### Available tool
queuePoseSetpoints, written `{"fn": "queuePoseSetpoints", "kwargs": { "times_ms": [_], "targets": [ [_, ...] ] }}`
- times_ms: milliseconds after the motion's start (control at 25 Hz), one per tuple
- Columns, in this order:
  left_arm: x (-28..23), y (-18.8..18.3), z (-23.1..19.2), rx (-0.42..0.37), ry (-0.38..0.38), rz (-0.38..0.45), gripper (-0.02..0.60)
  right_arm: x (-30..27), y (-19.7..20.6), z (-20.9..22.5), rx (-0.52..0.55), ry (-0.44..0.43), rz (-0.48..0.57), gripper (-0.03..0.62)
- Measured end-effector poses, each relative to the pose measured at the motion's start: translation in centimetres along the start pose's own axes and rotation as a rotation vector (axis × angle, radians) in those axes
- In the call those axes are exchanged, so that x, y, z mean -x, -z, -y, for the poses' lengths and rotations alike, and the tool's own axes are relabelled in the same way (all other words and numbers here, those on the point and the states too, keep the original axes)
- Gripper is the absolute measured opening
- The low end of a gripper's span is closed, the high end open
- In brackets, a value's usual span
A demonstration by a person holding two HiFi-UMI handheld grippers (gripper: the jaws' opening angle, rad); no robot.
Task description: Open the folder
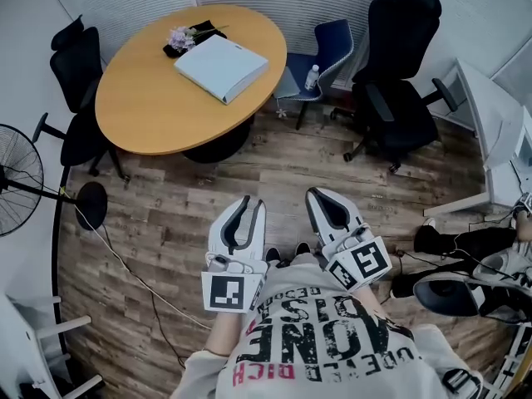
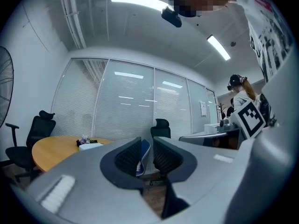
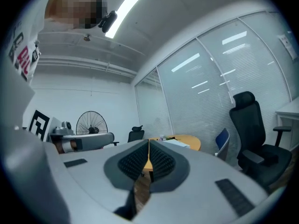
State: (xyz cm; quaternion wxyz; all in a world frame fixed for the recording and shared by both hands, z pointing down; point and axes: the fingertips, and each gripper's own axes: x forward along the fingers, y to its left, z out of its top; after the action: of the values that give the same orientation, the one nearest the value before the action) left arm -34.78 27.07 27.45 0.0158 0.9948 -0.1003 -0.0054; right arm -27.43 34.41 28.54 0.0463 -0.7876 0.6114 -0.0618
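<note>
Left claw (image 1: 252,202) parted, right claw (image 1: 320,193) clenched, I hold nothing: the closed pale-blue folder (image 1: 221,67) lies unreached at eleven o'clock on the oval wooden table (image 1: 141,106).

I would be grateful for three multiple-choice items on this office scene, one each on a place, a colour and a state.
1. Where does the folder lie?
A. in a drawer
B. on a shelf
C. on the round table

2. What colour is the chair holding the bottle?
A. blue
B. red
C. yellow

3. How is the folder?
A. spread open
B. closed, lying flat
C. standing upright

Answers:
1 C, it rests on the tabletop beside the flowers.
2 A, its seat and back are blue.
3 B, its cover lies shut on top.
</note>
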Motion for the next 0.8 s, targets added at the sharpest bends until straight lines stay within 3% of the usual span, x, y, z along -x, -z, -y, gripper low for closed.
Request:
{"fn": "queuePoseSetpoints", "kwargs": {
  "times_ms": [560, 800],
  "targets": [
    [-2.7, 0.5, 4.2, 0.031, -0.127, -0.001, 0.094, 3.5, -0.6, 5.2, 0.009, -0.105, -0.017, 0.014],
    [-3.4, 1.0, 6.2, 0.051, -0.136, -0.001, 0.094, 5.1, -0.1, 7.5, 0.004, -0.093, -0.036, 0.013]
  ]
}}
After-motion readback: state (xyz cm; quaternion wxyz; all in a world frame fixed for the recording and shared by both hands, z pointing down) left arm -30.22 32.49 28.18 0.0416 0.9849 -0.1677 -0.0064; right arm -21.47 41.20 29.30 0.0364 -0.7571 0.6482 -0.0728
